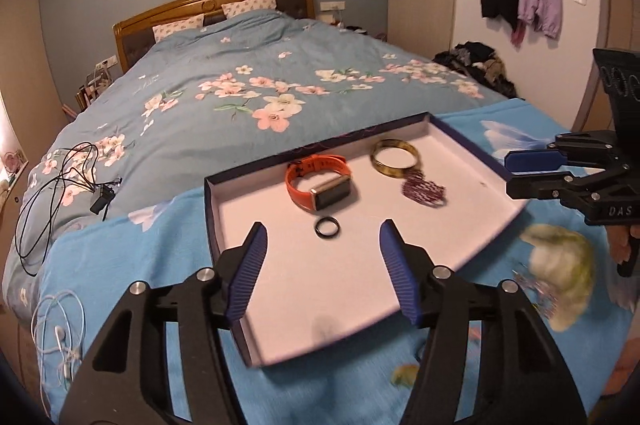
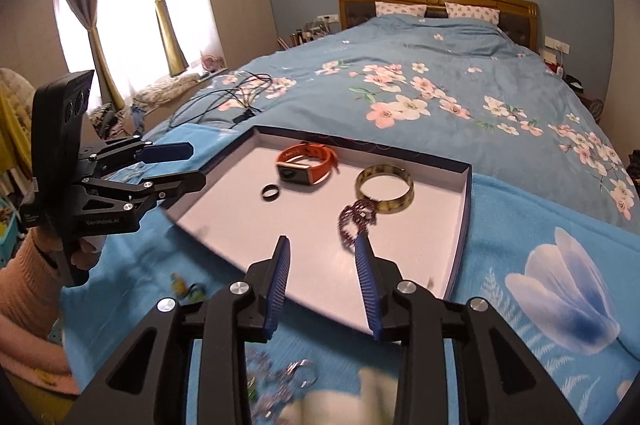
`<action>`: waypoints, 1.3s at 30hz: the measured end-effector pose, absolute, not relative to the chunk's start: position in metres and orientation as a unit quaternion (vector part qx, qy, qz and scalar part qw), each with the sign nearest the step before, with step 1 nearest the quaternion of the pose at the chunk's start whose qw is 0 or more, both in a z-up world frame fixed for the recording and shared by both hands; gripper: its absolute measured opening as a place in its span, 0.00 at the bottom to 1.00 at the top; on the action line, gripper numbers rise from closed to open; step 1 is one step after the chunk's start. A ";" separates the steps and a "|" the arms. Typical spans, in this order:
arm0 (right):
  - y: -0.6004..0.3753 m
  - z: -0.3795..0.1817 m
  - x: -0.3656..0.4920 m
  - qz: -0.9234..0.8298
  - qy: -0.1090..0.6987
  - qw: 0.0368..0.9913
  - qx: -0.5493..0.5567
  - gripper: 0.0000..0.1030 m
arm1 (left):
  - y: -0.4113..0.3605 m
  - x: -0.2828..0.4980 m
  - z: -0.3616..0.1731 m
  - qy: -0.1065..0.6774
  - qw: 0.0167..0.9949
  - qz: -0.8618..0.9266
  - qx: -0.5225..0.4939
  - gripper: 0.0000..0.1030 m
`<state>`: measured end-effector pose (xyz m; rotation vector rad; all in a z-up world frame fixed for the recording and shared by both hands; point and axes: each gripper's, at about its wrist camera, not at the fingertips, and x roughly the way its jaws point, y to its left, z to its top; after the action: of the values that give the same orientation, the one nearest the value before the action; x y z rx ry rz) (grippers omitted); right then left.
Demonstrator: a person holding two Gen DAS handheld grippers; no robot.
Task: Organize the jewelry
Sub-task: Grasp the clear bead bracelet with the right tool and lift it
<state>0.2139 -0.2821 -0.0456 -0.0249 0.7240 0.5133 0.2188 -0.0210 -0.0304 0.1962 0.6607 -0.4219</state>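
On the bed, a shallow box lid point(image 1: 224, 213) serves as the tray and already holds, from left to right in the left wrist view, an orange-strapped watch point(image 1: 318, 181), a small black ring point(image 1: 328, 227) in front of it, a yellow-brown bangle point(image 1: 396, 153) and a purple beaded bracelet point(image 1: 424, 189) touching the bangle.

The left gripper point(image 1: 322, 265) hangs over the tray's near edge with its jaws wide and nothing between them. The right gripper point(image 2: 322, 261) hovers over the near right part, its jaws narrower and also empty, though the bracelet lies just past one pad.

More jewelry, blurred and hard to identify, seems to lie on the blue blanket point(image 2: 520, 225) in front of the tray. The next pick would go best with one gripper lowered squarely over a single piece while the other keeps clear of the tray's rim.
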 end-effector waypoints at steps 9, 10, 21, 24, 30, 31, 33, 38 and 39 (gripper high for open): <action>-0.285 -0.065 0.175 0.250 0.377 0.892 -0.014 0.32 | -0.015 0.167 -0.043 0.325 0.914 -0.223 0.093 0.57; -0.285 -0.069 0.171 0.252 0.383 0.889 -0.015 0.32 | -0.014 0.163 -0.045 0.327 0.913 -0.228 0.092 0.57; -0.277 -0.099 0.149 0.255 0.423 0.870 -0.002 0.28 | -0.038 0.125 -0.065 0.340 0.893 -0.277 0.103 0.57; -0.275 -0.104 0.149 0.251 0.431 0.867 0.002 0.23 | -0.044 0.122 -0.069 0.344 0.889 -0.284 0.105 0.56; -0.278 -0.105 0.151 0.246 0.432 0.867 0.019 0.08 | -0.050 0.120 -0.072 0.347 0.885 -0.290 0.112 0.54; -0.279 -0.105 0.151 0.244 0.432 0.868 0.022 0.08 | -0.050 0.121 -0.073 0.348 0.884 -0.291 0.111 0.54; -0.281 -0.104 0.150 0.242 0.429 0.870 0.025 0.08 | -0.050 0.121 -0.073 0.349 0.884 -0.291 0.110 0.53; -0.283 -0.091 0.145 0.253 0.411 0.875 0.038 0.08 | -0.051 0.121 -0.073 0.348 0.882 -0.298 0.113 0.50; -0.283 -0.088 0.145 0.254 0.407 0.876 0.040 0.08 | -0.051 0.120 -0.073 0.348 0.881 -0.300 0.114 0.49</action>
<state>0.1452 -0.2830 -0.0882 0.0825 0.8503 0.5307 0.1205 -0.0510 -0.0731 0.2372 0.7257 -0.6247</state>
